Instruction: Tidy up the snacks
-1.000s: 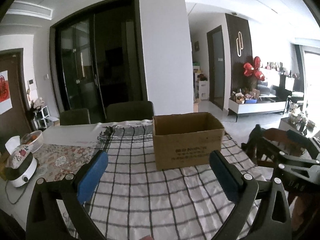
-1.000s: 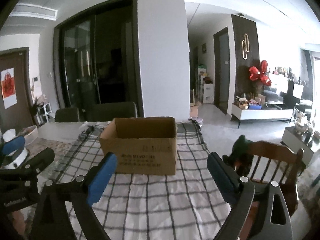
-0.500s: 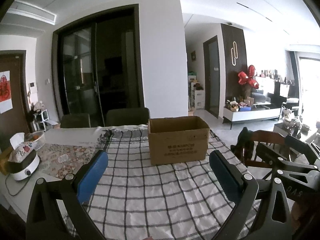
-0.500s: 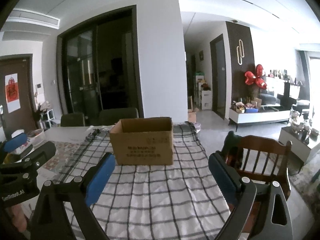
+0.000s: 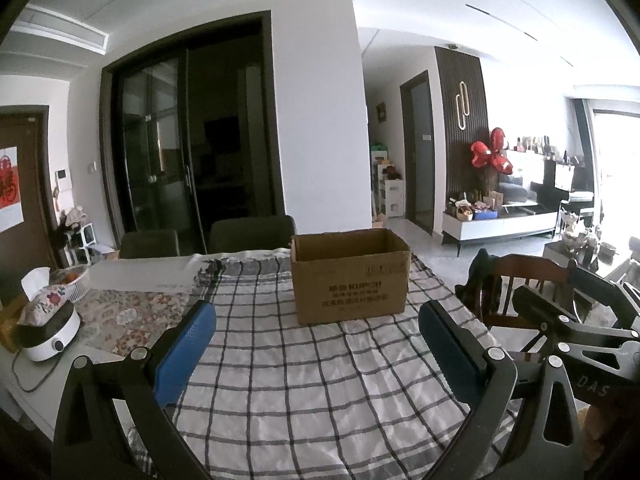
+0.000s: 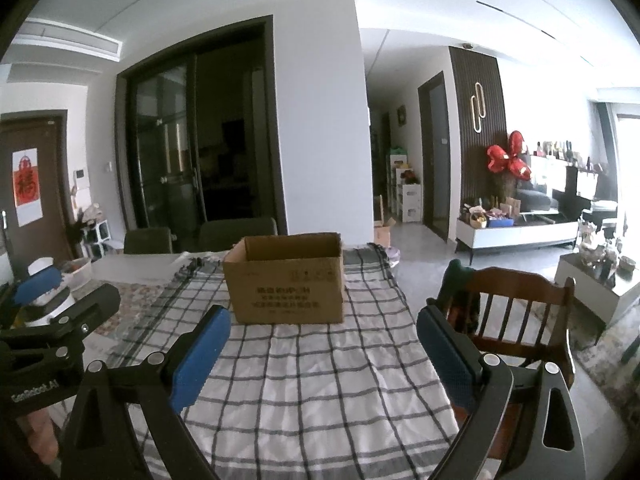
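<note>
An open brown cardboard box [image 5: 350, 284] stands on the checked tablecloth [image 5: 304, 380] toward the table's far end; it also shows in the right wrist view [image 6: 288, 284]. Its inside is hidden. No snacks are in view. My left gripper [image 5: 316, 344] is open and empty, held above the cloth well short of the box. My right gripper [image 6: 322, 354] is open and empty, also short of the box. The right gripper shows at the right edge of the left wrist view [image 5: 576, 320], and the left gripper shows at the left edge of the right wrist view [image 6: 52, 312].
A white appliance with a floral tissue cover [image 5: 44, 324] and a basket [image 5: 74, 280] sit on the table's left side. A wooden chair [image 6: 516, 312] stands at the right. Two dark chairs [image 5: 252, 232] stand behind the table's far end.
Both grippers have pulled back from the box and risen; the box looks smaller and farther. Both stay open and empty.
</note>
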Motion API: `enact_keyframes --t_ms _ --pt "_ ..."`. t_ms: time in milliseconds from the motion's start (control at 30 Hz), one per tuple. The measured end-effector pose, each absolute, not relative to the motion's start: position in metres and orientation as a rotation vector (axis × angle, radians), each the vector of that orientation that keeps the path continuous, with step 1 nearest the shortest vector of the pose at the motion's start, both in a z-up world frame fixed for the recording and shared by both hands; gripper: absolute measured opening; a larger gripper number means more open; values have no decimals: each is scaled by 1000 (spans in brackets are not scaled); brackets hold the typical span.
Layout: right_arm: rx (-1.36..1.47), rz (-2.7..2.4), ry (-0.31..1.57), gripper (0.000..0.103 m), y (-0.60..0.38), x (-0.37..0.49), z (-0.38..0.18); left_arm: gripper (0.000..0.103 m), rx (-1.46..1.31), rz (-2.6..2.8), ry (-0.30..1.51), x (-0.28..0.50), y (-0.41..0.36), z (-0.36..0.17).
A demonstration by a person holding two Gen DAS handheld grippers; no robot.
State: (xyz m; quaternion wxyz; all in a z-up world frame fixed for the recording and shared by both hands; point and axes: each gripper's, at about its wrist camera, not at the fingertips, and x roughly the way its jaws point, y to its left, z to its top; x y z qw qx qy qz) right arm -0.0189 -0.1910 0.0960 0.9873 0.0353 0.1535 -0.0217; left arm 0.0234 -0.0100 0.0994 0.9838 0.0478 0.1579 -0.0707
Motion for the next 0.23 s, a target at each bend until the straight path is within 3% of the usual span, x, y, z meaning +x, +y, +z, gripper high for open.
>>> enact_keyframes --t_ms 233 --pt "79 -43 330 95 -195 -17 91 103 100 -135 336 25 -13 94"
